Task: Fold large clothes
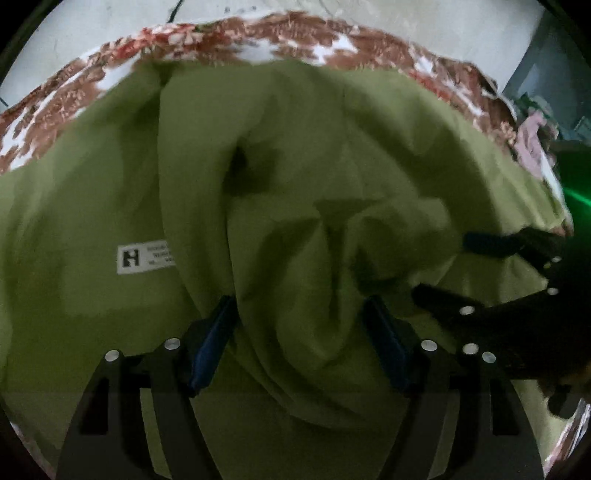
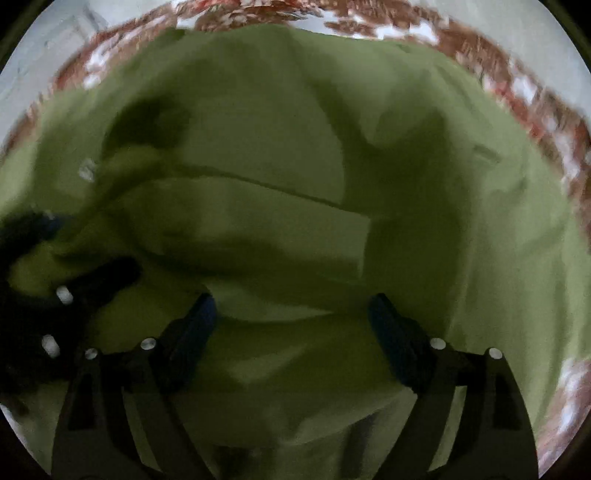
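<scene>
A large olive-green garment lies rumpled over a patterned bedspread and fills both views. It has a white label at the left. My left gripper is open, its jaws wide apart, with a raised fold of the green cloth bunched between the blue pads. My right gripper is open too, jaws wide, over a flat folded edge of the garment. Each gripper shows in the other's view: the right one at the right edge, the left one at the left edge.
A red, brown and white patterned bedspread shows around the garment's far edge. A pale wall lies beyond it. Some pinkish cloth and dark clutter sit at the far right.
</scene>
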A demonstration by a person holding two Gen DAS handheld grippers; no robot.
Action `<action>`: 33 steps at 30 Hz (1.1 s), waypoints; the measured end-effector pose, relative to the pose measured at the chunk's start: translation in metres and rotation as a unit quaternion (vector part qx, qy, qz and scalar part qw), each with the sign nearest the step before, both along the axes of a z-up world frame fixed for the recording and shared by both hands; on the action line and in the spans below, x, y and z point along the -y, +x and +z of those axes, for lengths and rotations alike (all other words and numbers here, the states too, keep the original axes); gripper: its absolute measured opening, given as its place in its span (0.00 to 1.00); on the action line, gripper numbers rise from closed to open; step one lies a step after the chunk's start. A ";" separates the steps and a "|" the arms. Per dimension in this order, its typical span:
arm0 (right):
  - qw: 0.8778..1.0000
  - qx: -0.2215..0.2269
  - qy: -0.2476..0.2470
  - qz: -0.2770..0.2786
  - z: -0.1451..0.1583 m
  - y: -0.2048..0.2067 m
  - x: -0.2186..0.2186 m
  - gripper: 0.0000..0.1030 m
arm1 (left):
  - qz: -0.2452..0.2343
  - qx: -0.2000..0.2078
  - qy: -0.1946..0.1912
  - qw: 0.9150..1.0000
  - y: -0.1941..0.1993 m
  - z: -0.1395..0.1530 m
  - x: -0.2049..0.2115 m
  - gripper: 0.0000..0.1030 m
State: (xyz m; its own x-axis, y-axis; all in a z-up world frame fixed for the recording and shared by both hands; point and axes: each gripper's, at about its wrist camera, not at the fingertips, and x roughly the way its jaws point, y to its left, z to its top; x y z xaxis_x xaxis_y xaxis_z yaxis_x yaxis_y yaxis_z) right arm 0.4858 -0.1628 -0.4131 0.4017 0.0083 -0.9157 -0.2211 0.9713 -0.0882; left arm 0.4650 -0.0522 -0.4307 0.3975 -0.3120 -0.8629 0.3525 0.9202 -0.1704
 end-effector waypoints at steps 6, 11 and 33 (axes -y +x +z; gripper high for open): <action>1.000 -0.002 0.001 0.010 -0.003 0.000 0.007 0.82 | -0.015 0.003 0.010 1.000 0.004 -0.005 0.003 0.72; 1.000 0.005 -0.007 0.009 0.021 -0.005 0.018 0.82 | 0.010 0.039 0.007 0.999 -0.009 0.044 -0.018 0.75; 0.993 0.062 0.089 0.047 0.136 -0.080 -0.154 0.95 | 0.395 0.079 -0.062 0.913 -0.199 0.122 -0.409 0.95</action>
